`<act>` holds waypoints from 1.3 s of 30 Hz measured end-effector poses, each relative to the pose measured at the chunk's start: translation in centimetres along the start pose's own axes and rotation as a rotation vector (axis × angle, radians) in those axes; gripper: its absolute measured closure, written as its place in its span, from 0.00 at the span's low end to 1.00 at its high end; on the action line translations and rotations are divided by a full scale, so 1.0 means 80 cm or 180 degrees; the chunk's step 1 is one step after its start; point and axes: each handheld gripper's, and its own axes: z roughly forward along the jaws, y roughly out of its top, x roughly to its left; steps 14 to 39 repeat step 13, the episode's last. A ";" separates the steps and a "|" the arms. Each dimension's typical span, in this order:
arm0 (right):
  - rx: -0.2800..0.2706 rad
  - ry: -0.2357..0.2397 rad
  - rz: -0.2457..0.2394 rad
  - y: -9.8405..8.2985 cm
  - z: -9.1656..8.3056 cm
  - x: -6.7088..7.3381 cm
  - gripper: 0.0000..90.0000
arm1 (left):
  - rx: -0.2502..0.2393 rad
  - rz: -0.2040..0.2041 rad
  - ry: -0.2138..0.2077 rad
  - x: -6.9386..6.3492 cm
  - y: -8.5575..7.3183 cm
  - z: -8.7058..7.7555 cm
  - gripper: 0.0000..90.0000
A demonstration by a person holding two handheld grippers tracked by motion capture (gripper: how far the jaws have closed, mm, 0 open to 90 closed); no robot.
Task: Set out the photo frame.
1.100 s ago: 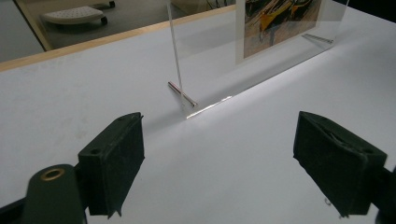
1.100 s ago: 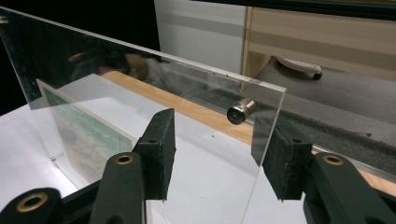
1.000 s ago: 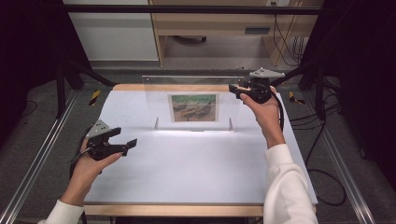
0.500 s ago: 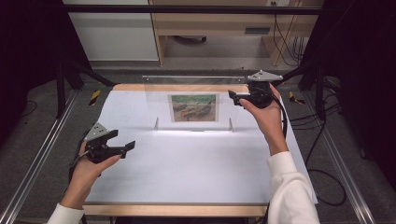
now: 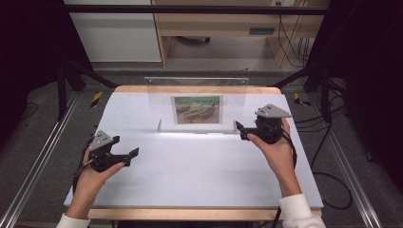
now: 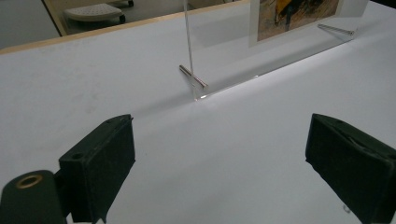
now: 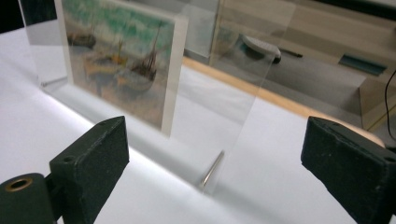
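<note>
Toward the far edge of the white table (image 5: 190, 185), midway between its side edges, a clear acrylic frame (image 5: 196, 102) stands upright on small metal pins, with a printed picture of boats (image 5: 197, 109) held inside it. It looks already set in place: it stands by itself, square to the far edge, with nothing touching it. By that reading, what is left, if anything, is for the hands to pull away or take a fresh hold; the pictures do not settle which.

The right gripper (image 5: 243, 130) is just beside the frame's right end, pointing across toward it, the hand wrapped round its body from the near side. Its fingers (image 7: 91, 161) have just been opening and stand wide apart; the frame's edge and one pin show beyond the gap, not clamped in it.

The left gripper (image 5: 131, 154) hangs near the table's left edge, well apart from the frame, aimed toward the middle of the table. Its fingers (image 6: 100, 161) have likewise just been opening and are spread wide, with only bare table between them.
</note>
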 end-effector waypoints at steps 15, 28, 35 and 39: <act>0.0338 -0.0122 0.0302 -0.116 -0.010 0.011 0.08 | -0.0129 -0.0064 0.0148 0.000 -0.028 0.007 0.08; 0.0338 -0.0122 0.0302 -0.116 -0.010 0.011 0.08 | -0.0129 -0.0064 0.0148 0.000 -0.028 0.007 0.08; 0.0338 -0.0122 0.0302 -0.116 -0.010 0.011 0.08 | -0.0129 -0.0064 0.0148 0.000 -0.028 0.007 0.08; 0.0338 -0.0122 0.0302 -0.116 -0.010 0.011 0.08 | -0.0129 -0.0064 0.0148 0.000 -0.028 0.007 0.08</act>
